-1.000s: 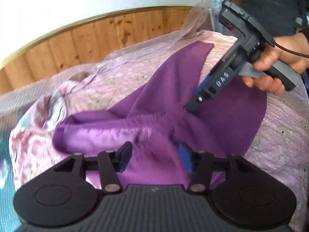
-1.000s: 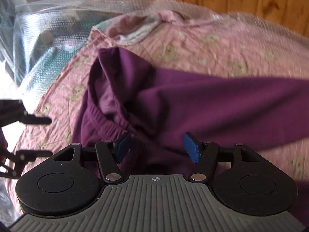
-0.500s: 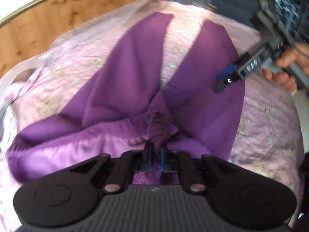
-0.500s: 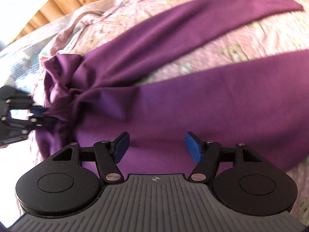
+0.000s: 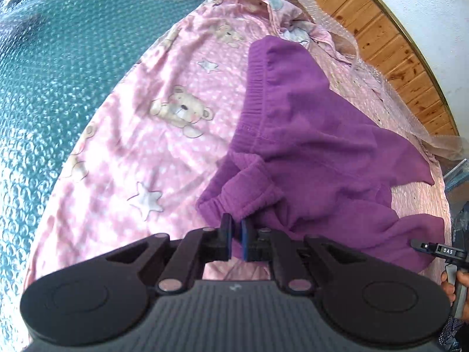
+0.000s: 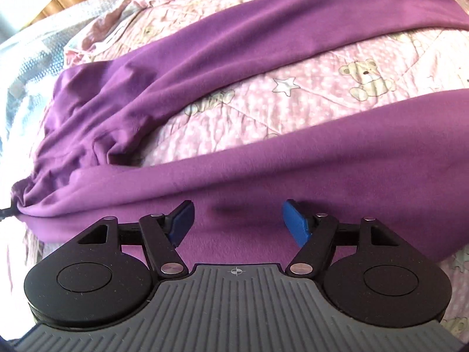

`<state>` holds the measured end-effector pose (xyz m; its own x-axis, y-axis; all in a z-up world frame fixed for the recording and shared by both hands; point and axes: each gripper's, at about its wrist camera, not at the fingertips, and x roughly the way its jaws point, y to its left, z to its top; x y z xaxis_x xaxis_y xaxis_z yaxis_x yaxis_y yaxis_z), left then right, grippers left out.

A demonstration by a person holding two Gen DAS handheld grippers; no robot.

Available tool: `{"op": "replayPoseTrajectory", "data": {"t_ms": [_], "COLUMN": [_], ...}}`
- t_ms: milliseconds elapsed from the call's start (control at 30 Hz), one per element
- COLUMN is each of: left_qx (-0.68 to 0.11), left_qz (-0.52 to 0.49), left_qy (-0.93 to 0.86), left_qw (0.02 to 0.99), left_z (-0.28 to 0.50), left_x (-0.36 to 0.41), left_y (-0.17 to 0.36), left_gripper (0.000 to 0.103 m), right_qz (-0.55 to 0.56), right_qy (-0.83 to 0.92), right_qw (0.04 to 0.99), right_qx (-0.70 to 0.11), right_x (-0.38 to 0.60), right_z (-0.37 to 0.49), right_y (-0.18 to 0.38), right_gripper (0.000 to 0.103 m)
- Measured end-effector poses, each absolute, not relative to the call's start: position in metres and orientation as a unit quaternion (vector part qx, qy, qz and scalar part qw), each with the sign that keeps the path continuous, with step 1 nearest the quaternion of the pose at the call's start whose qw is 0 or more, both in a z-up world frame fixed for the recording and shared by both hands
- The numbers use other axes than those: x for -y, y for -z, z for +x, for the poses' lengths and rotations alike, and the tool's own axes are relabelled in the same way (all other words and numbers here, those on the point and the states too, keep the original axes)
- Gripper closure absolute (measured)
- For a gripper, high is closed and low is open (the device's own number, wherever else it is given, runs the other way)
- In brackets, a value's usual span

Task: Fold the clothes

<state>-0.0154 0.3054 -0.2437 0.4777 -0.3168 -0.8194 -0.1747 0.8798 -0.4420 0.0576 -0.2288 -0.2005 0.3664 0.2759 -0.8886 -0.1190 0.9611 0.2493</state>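
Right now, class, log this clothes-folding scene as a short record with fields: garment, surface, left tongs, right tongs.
garment: purple trousers, both legs stretched out and spread apart
surface: pink teddy-bear quilt
left tongs: shut on the trousers' waistband edge
right tongs: open, above the near leg, gripping nothing
fold: not yet begun

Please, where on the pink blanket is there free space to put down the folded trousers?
Bare pink blanket lies left of the waistband, up to the teal bubble wrap. A narrower wedge lies between the two legs. It is crowded around the purple trousers, pinched by the left hand-held gripper.
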Motion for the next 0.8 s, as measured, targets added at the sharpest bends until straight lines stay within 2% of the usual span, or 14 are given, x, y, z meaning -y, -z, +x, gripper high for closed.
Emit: {"op": "replayPoseTrajectory", "data": {"t_ms": [167, 333, 433, 600, 700, 733, 767, 800], "left_qx": [-0.499, -0.486, -0.482, -0.447, -0.435, -0.437, -0.438, -0.439], "left_qz": [-0.281, -0.306, -0.301, -0.314, -0.330, -0.332, -0.337, -0.342], "left_qy": [0.039, 0.039, 0.032, -0.040, -0.076, -0.083, -0.086, -0.090], "left_qw": [0.819, 0.817, 0.822, 0.837, 0.834, 0.832, 0.829, 0.826], "left_z": [-0.025, -0.039, -0.046, -0.066, -0.075, -0.076, -0.077, -0.077], "left_x": [-0.329, -0.341, -0.338, -0.350, -0.360, -0.361, -0.361, -0.360], "left_y": [0.246, 0.245, 0.243, 0.232, 0.231, 0.231, 0.231, 0.230], "left_gripper": [0.097, 0.097, 0.099, 0.103, 0.103, 0.102, 0.101, 0.095], "right_qz": [0.119, 0.194, 0.227, 0.195, 0.165, 0.158, 0.150, 0.142], "right_qy": [-0.060, 0.042, 0.090, 0.159, 0.205, 0.204, 0.202, 0.201], "right_qw": [0.820, 0.831, 0.836, 0.834, 0.817, 0.819, 0.820, 0.821], "right_qx": [-0.556, -0.520, -0.491, -0.491, -0.513, -0.513, -0.514, -0.515], "right_x": [0.277, 0.357, 0.397, 0.431, 0.446, 0.447, 0.447, 0.448], "right_z": [0.033, 0.031, 0.055, 0.138, 0.174, 0.173, 0.172, 0.171], "right_y": [0.199, 0.181, 0.170, 0.177, 0.200, 0.200, 0.200, 0.200], "right_gripper": [0.029, 0.028, 0.021, 0.013, 0.014, 0.012, 0.006, 0.010]}}
